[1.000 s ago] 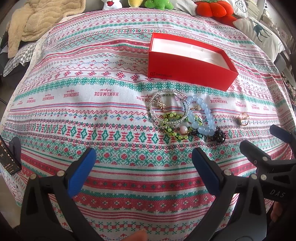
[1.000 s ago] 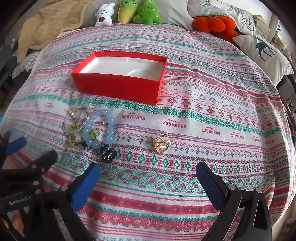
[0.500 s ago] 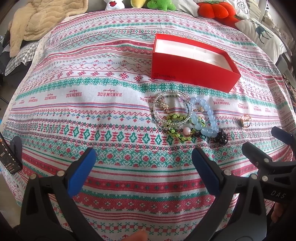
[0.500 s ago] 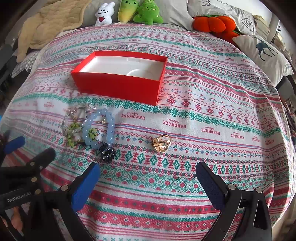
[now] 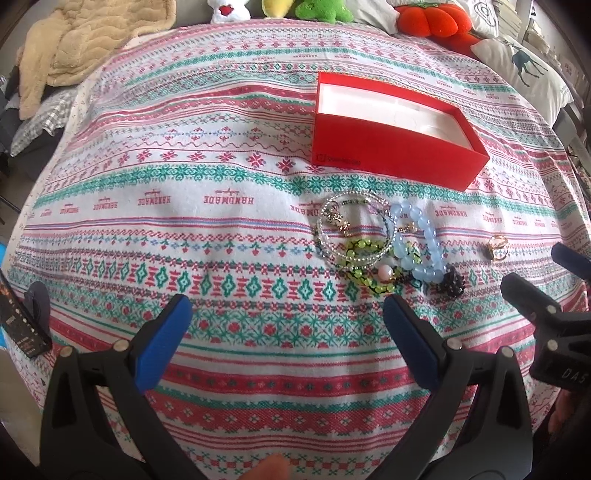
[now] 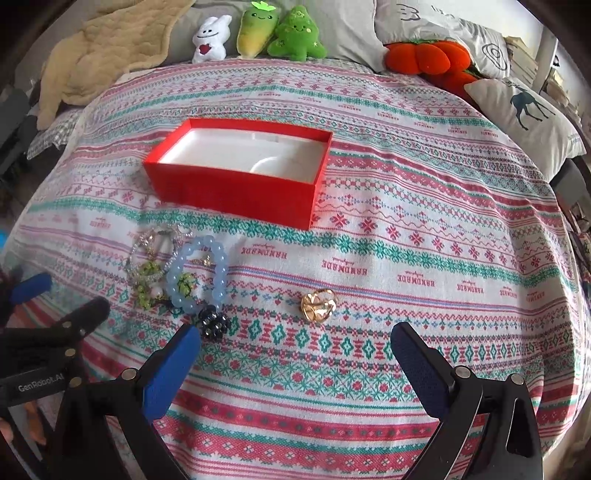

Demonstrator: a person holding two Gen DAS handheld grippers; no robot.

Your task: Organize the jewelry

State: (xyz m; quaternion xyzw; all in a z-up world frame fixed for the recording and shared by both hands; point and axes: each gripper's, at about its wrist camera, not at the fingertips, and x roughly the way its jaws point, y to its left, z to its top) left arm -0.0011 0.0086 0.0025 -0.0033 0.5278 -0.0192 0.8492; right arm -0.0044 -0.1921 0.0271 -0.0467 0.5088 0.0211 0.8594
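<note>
An open red box [image 5: 391, 155] with a white lining stands on the patterned bedspread; it also shows in the right wrist view [image 6: 236, 184]. In front of it lies a tangle of bracelets [image 5: 373, 243]: a pale blue bead bracelet [image 6: 218, 277], a green bead one and a clear one. A gold ring [image 6: 318, 306] lies apart to the right, also in the left wrist view [image 5: 498, 246]. My left gripper [image 5: 286, 321] is open and empty, just short of the bracelets. My right gripper [image 6: 295, 350] is open and empty, just short of the ring.
Plush toys [image 6: 255, 33], an orange plush [image 6: 424, 55] and pillows [image 6: 517, 110] line the far edge of the bed. A beige blanket [image 5: 81, 48] lies at the far left. A dark box [image 5: 18, 321] sits at the left edge.
The left gripper has shifted a little back and up, so the box and bracelets sit lower in its view. The right gripper has barely moved. Both stay open.
</note>
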